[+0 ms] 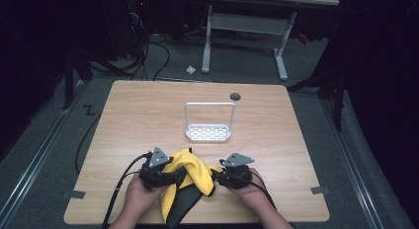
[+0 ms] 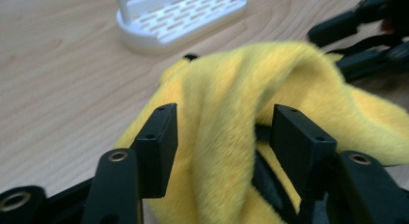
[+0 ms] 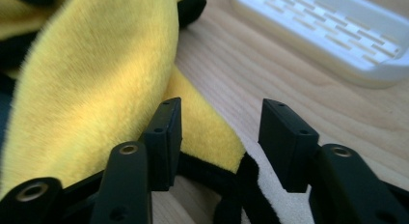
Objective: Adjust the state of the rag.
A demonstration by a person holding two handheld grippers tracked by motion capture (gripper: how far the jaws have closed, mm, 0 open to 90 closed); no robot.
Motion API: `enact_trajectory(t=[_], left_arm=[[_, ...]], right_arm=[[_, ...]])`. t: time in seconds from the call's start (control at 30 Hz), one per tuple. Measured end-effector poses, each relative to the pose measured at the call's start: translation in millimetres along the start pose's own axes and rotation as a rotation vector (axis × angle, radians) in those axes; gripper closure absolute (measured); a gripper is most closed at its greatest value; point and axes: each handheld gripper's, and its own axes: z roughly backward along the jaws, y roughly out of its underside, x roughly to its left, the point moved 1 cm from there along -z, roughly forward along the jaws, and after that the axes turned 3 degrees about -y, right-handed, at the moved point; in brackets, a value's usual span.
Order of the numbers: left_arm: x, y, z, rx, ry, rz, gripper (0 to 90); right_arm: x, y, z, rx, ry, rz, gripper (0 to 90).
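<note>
In the high view we see a yellow cloth with a black underside (image 1: 190, 177) bunched at the lower centre of the wooden table (image 1: 148, 115), between the left gripper (image 1: 173, 178) and the right gripper (image 1: 217, 177), each held in a hand. That view hides the jaws. The left gripper view resolves them — jaws wide, a raised yellow fold (image 2: 226, 132) standing between them, not pinched. In the right gripper view the jaws are also wide; the cloth edge (image 3: 212, 137) lies in the gap, the bulk at the frame's left. A white slotted rack with a hoop handle (image 1: 208, 133) stands mid-table, above the cloth in the frame and apart from it. Upper right of the tabletop — a dark round hole (image 1: 235, 96).
</note>
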Motion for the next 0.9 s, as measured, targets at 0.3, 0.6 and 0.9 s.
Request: enact_trajectory(t=[0.3, 0.6, 0.9], left_arm=[[7.9, 0.7, 1.5, -0.016, 0.018, 0.051, 74.0], [39.7, 15.6, 13.9, -0.037, -0.016, 0.156, 75.7], [62.3, 38.0, 2.3, 0.082, -0.046, 0.223, 58.4]], right_arm=[[-1.3, 6.7, 6.0, 0.028, 0.010, 0.016, 82.3], [-27.7, 20.9, 25.4, 0.034, 0.100, -0.028, 82.9], [-55.5, 38.0, 41.9, 0.045, 0.184, -0.107, 73.3]])
